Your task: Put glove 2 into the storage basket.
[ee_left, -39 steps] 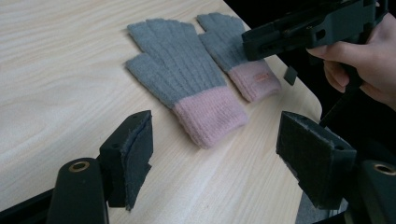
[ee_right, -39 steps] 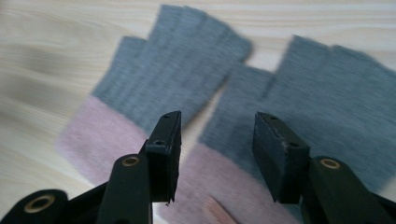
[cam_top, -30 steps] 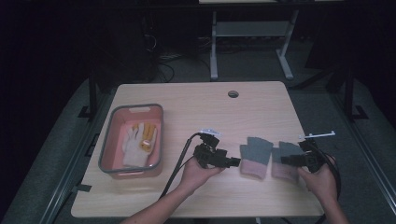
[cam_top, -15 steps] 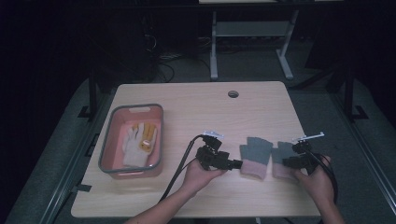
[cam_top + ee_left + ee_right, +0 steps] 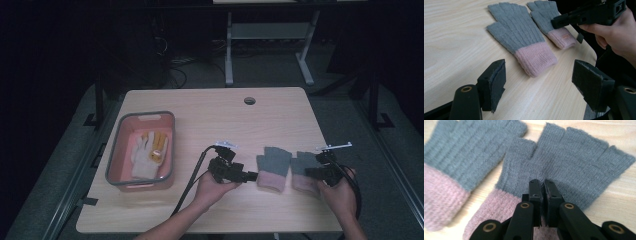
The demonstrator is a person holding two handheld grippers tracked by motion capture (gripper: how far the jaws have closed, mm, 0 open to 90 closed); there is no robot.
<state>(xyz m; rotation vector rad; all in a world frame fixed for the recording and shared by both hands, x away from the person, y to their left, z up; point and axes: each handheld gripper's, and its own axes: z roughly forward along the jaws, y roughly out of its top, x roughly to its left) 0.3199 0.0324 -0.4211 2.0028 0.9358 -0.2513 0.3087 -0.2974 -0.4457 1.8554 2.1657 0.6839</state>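
Black fingers of the right gripper (image 5: 543,185) have just been closing and now pinch a fold of the right-hand grey-and-pink glove (image 5: 564,160), low right in the high view. Left gripper (image 5: 544,80) hangs released, nothing between its fingers, just short of the other glove's (image 5: 521,37) pink cuff. Both gloves lie flat on the wooden counter (image 5: 210,107); a pink tray (image 5: 116,150) sits far left.

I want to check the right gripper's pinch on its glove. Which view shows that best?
The right gripper view: the right gripper has just closed, its jaws together on puckered grey knit of the right-hand glove. The left gripper view shows it from the side over that glove. The high view shows it small and dark at the glove's edge.
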